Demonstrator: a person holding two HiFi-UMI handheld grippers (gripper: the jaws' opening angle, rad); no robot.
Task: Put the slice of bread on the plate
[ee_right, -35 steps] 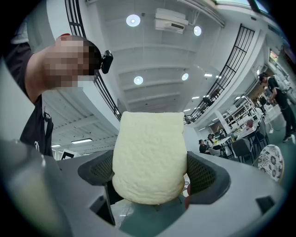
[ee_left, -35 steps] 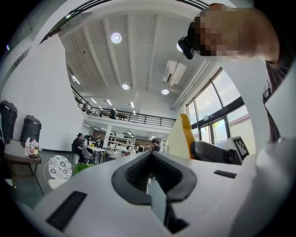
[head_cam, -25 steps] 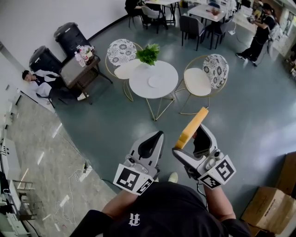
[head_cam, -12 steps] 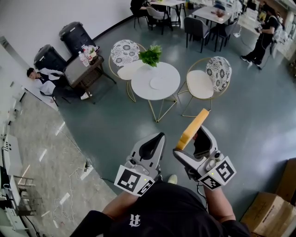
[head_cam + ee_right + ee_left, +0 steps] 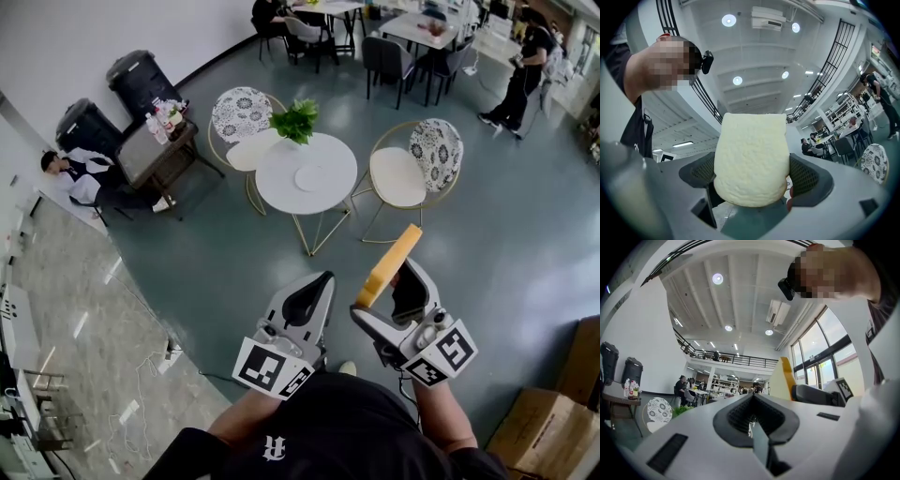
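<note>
My right gripper (image 5: 398,283) is shut on the slice of bread (image 5: 388,264), held upright with its yellow crust edge showing. In the right gripper view the pale bread (image 5: 751,159) fills the space between the two black pads. Beside it, my left gripper (image 5: 307,298) is shut with nothing in it. From the left gripper view the bread (image 5: 783,379) shows to the right of the closed jaws. Both grippers are held close to my body, above the floor. A white plate (image 5: 309,178) lies on the round white table (image 5: 281,187) several steps ahead.
A potted plant (image 5: 295,119) stands at the table's far edge. Two gold-framed chairs (image 5: 405,169) (image 5: 239,117) flank the table. Two dark bins (image 5: 141,77) and a low side table with bottles (image 5: 159,131) are at the left, cardboard boxes (image 5: 548,422) at the lower right.
Both grippers keep the same pose and the bread stays clamped. The head camera has shifted slightly, so the table sits a little further left in the picture.
</note>
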